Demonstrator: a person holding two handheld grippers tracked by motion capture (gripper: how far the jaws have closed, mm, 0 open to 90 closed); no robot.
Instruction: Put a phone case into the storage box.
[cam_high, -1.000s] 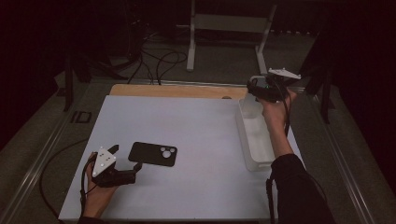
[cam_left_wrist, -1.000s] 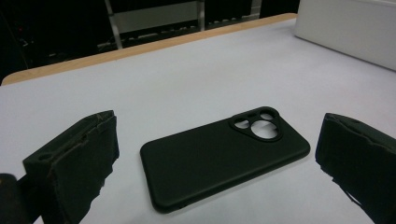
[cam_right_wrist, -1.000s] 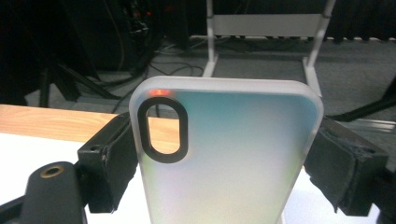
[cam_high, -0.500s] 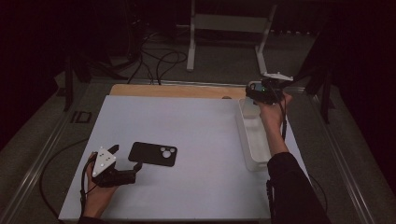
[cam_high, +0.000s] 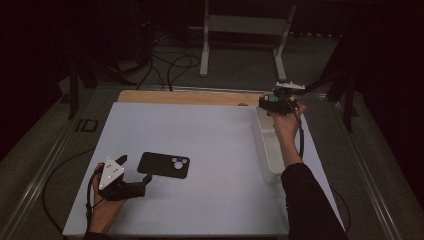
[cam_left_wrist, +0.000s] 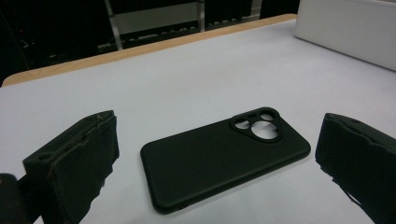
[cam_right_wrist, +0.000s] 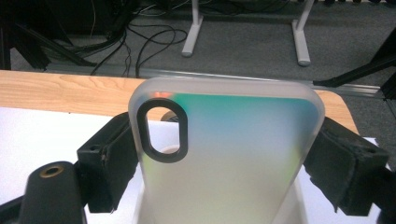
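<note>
my right fingers (cam_right_wrist: 224, 163) are clamped on a frosted phone case (cam_right_wrist: 224, 154), one pad on each long edge, with the case standing up between them. it is translucent, tinted green near the top and fading to pale yellow lower down, and it has a dark oval camera cutout (cam_right_wrist: 163, 133) beside one upper corner. in the high view my right gripper (cam_high: 278, 102) holds this case over the far end of the white bin (cam_high: 267, 150), which sits along the right side of the desk (cam_high: 200, 130). my right hand (cam_high: 286, 122) and dark sleeve (cam_high: 310, 200) run up alongside the bin, on its right.

my left fingers (cam_left_wrist: 219, 168) are apart with nothing pressed between them. they rest low at the near left of the desk, well away from the bin. the black phone case (cam_left_wrist: 224, 156) lies flat on the desk just ahead of them, back side up, its round camera openings at the end nearer the bin. in the left gripper view it sits between the lines of my two pads but farther out, and i can't tell whether either pad touches it. in the high view my left gripper (cam_high: 146, 181) sits just beside the near left corner of that black case (cam_high: 164, 165).

the bin's white wall (cam_left_wrist: 345, 28) shows beyond the black case in the left gripper view, and a strip of bare wood (cam_high: 190, 96) edges the desk on the far side of the bin.
</note>
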